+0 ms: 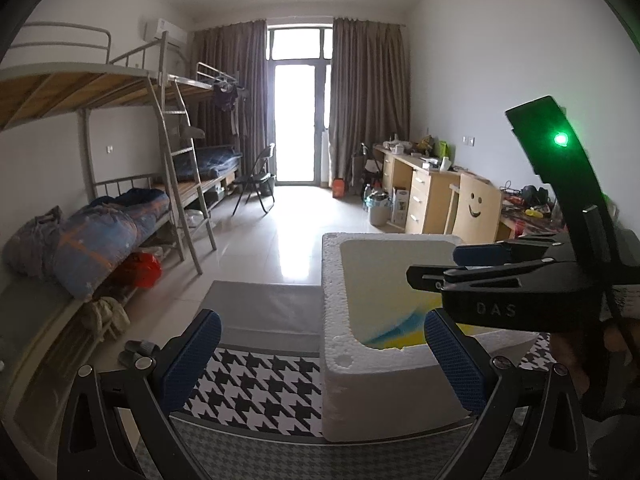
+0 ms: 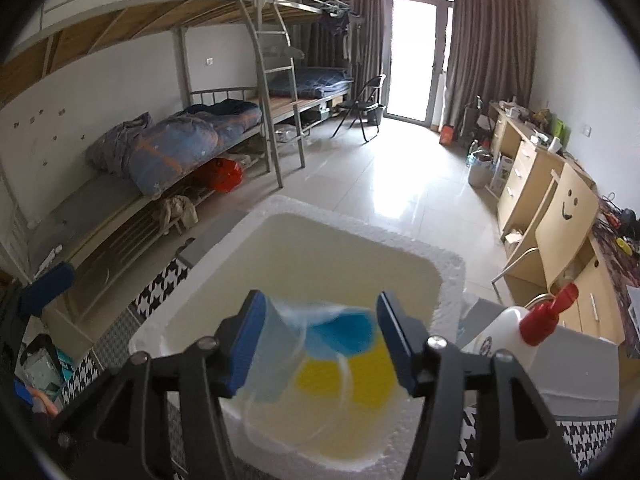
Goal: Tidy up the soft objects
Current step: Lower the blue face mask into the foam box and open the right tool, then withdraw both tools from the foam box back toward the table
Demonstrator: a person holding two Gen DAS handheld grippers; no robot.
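Observation:
A white foam box (image 1: 333,280) (image 2: 452,264) stands on a houndstooth cloth (image 1: 256,384). Inside it lies a soft blue and yellow thing in a clear bag (image 2: 344,360) (image 1: 404,328), blurred in the right wrist view. My right gripper (image 2: 320,320) hangs over the box with its jaws apart, and the bag sits loose between them without the pads (image 2: 248,340) pressing on it. In the left wrist view the right gripper (image 1: 432,264) reaches in from the right above the box. My left gripper (image 1: 322,320) is open at the box's near left corner, with nothing gripped.
A white bottle with a red cap (image 2: 532,320) stands just right of the box. A grey flat panel (image 1: 260,304) lies beyond the cloth. Bunk beds (image 1: 120,220) line the left wall, desks and a smiley-face chair (image 1: 476,208) the right. Slippers (image 1: 136,352) are on the floor.

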